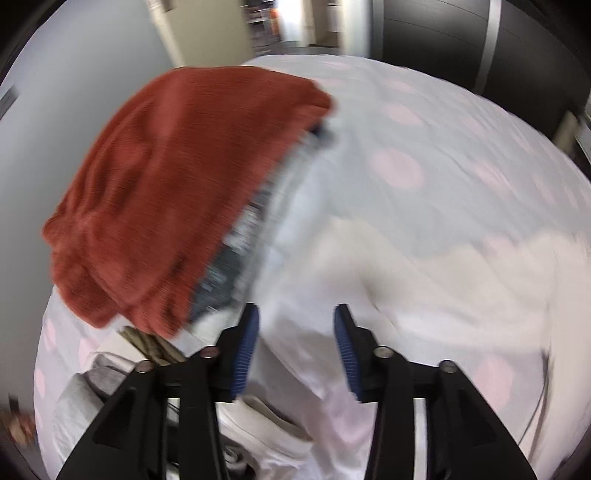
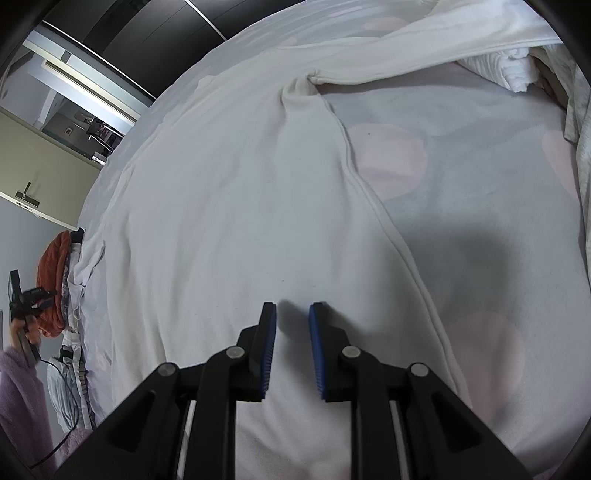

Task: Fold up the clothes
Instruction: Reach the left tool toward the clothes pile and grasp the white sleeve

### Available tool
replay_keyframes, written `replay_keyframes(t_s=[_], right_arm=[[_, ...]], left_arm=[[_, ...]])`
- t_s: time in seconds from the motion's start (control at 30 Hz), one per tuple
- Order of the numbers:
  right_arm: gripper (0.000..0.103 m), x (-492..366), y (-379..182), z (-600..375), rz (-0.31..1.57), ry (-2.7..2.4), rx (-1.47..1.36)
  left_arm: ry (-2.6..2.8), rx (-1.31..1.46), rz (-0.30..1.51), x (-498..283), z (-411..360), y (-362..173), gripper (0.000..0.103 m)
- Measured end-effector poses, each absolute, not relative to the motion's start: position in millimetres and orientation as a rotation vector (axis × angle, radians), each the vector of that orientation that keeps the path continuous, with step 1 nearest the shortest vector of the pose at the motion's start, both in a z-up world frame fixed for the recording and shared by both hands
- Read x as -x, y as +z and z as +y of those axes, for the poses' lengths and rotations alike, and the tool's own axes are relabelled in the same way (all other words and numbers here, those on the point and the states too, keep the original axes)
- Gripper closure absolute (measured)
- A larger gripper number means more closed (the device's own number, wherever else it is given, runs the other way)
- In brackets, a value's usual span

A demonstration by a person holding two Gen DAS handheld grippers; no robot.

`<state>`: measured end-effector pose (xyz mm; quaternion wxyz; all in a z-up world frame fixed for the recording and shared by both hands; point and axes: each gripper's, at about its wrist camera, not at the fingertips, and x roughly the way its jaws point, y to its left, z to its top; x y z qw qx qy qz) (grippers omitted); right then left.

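A white garment (image 2: 236,192) lies spread flat on the bed's grey sheet with pink dots (image 2: 461,177), one sleeve (image 2: 388,55) stretched to the far right. My right gripper (image 2: 292,314) is open and empty, just above the garment's near part. My left gripper (image 1: 296,317) is open and empty over white cloth (image 1: 424,280) at the bed's left side; this view is blurred. It also shows small at the far left of the right wrist view (image 2: 27,299). A folded rust-red knit (image 1: 177,177) tops a stack of folded clothes (image 1: 240,236).
More white and pale clothes (image 2: 517,70) lie piled at the bed's far right corner. Grey and striped items (image 1: 110,369) lie near the left edge. A dark wardrobe (image 1: 443,33) and a grey wall (image 1: 55,110) border the bed.
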<state>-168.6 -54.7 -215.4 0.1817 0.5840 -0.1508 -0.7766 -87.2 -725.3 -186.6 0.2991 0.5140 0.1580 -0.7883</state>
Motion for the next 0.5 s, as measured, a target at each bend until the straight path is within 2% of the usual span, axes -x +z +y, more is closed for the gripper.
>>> replay_keyframes(t_s=[0.2, 0.37, 0.43, 0.5], right_arm=[[0.085, 170, -217, -52, -0.425, -2.189, -1.648], [0.085, 175, -218, -51, -0.421, -2.186, -1.657], [0.085, 176, -219, -51, -0.418, -2.186, -1.658], [0.085, 177, -219, -52, -0.417, -2.186, -1.659]], left_arm=[[-2.093, -1.486, 0.299, 103, -695, -226, 0.046], [-1.979, -1.526, 0.385, 111, -704, -259, 0.043], [-1.971, -1.497, 0.447, 111, -710, -258, 0.050], [-1.957, -1.473, 0.477, 110, -715, -251, 0.086]])
